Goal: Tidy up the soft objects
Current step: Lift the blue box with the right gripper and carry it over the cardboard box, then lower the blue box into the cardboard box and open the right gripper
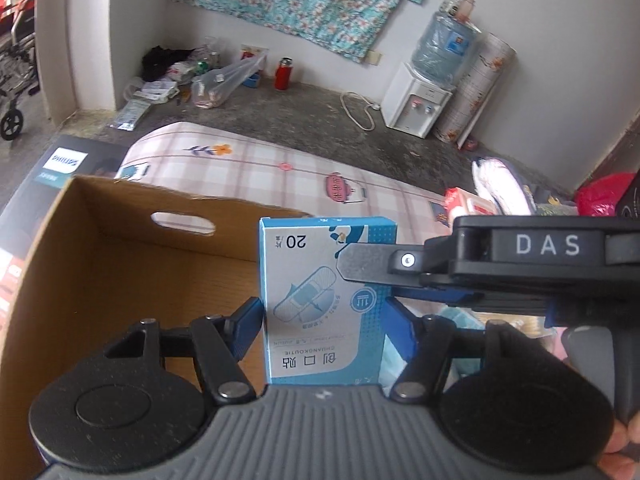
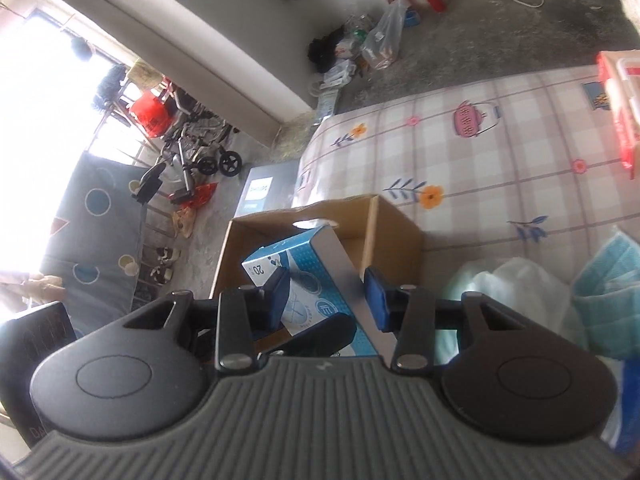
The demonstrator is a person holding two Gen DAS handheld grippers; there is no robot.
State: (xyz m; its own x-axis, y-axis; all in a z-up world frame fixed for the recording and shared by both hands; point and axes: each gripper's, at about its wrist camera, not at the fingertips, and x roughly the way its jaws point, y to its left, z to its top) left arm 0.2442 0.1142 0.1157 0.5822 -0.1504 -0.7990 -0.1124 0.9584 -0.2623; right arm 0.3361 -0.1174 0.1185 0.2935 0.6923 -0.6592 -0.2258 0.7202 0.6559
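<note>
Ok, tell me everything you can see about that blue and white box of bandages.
The bandage box is a small cardboard carton, blue and white, printed with an adhesive strip drawing, Chinese characters and "20", which reads upside down from the left wrist. It looks closed and undented. The left gripper clamps its long sides while the right gripper grips it from the side too. It is held above the open cardboard box, on the checked bedsheet.

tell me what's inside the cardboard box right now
The cardboard box shows only bare brown floor and walls. The bandage box held by both grippers covers its near right corner, so that part stays unseen.
</note>
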